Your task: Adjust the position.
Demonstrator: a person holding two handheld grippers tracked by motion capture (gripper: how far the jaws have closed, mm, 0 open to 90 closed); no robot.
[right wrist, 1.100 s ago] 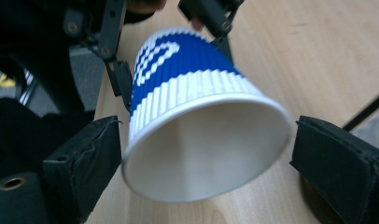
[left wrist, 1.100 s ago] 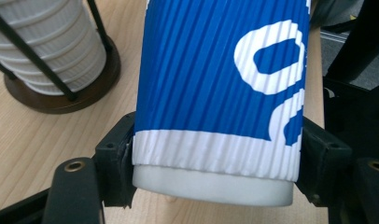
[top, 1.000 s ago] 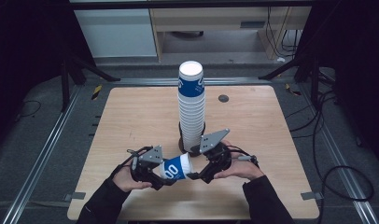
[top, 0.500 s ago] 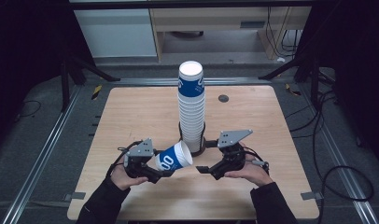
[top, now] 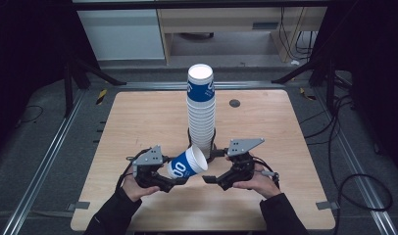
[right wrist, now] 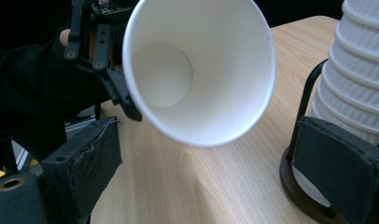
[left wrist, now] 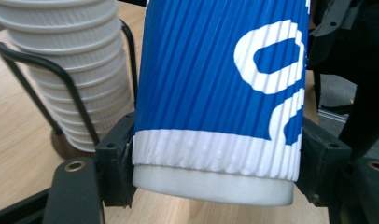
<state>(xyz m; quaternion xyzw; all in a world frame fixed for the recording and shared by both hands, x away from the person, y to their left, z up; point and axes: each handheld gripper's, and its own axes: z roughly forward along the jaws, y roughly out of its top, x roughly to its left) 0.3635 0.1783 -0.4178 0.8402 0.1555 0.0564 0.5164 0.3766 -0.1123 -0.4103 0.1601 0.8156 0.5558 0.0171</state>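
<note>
On the left of the high view, the person's left hand [top: 133, 185] holds the left gripper [top: 173, 182] low over the near part of the light wooden table [top: 138, 122]. Its fingers [left wrist: 114, 161] are clamped on the base end of a blue ribbed paper cup with white lettering [top: 187, 164]; in the left gripper view the black pads press on both sides of the cup's white lower band. The cup is lifted clear of the table and tilted, its base toward the left gripper and its open white mouth turned up and to the right, toward the other gripper.

Just behind the cup, at the middle of the table, stands a tall stack of white ribbed paper cups topped by a blue one [top: 202, 112], held in a black wire stand with a round dark base [top: 212, 152]. The held cup's rim lies close to the foot of this stack; whether they touch cannot be told.

To the right, the person's right hand [top: 258, 181] holds the right gripper [top: 209, 179], aimed at the cup's mouth. Its fingers [right wrist: 85, 163] stand wide apart and have just been opening, with nothing pressed between them; in the right gripper view the cup's white inside shows above and between them.
</note>
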